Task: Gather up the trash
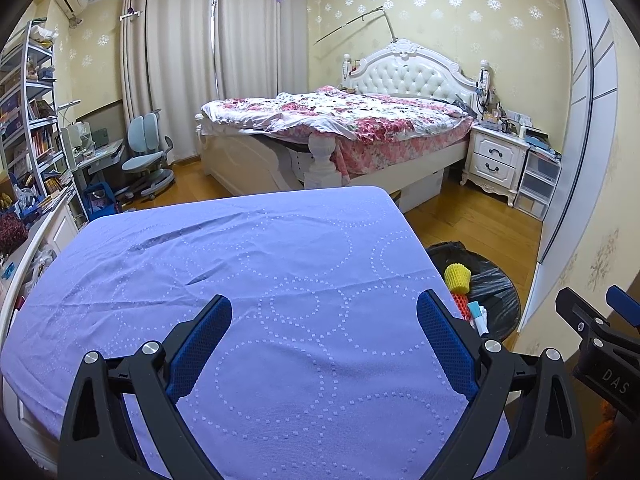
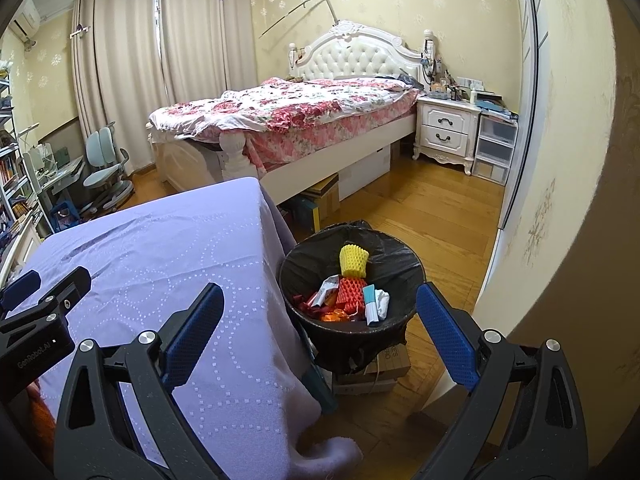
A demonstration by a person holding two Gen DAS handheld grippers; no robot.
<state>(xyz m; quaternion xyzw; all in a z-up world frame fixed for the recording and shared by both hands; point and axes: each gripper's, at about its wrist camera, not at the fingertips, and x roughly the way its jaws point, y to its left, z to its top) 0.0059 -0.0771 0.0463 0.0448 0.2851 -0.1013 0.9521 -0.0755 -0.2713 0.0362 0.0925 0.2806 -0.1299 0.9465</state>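
Both claws hang spread wide with nothing between their blue pads. From the left wrist, the left gripper [image 1: 324, 312] sits over the lavender cloth [image 1: 248, 264] that covers the table, its fingers framing only wrinkled fabric with dotted rings. At the far right edge of that view the right gripper [image 1: 600, 320] shows as a black bracket with a blue tip, too cropped there to read its jaws.

The right wrist view settles that: the right gripper [image 2: 320, 304] has its fingers far apart, one over the cloth's edge, the other out past the bin. The left gripper shows at this view's left edge, seen from the side above the cloth.

The trash bin [image 2: 412, 268], lined with a black bag, stands on the wooden floor just beside the table's corner, on top of what looks like a cardboard box [image 2: 384, 364]. Only the right wrist looks fully into it: a yellow foam net [image 2: 353, 260] uppermost, an orange-red net [image 2: 350, 294] below it, crumpled wrappers [image 2: 326, 294] to one side, a small blue-and-white pack [image 2: 371, 306] and a white wad [image 2: 383, 302] to the other. The left wrist catches just a slice of the bin past the cloth's edge, with the yellow net and a bit of the pack showing.

Behind, a bed [image 2: 288, 116] with floral bedding and a white nightstand [image 2: 446, 130].
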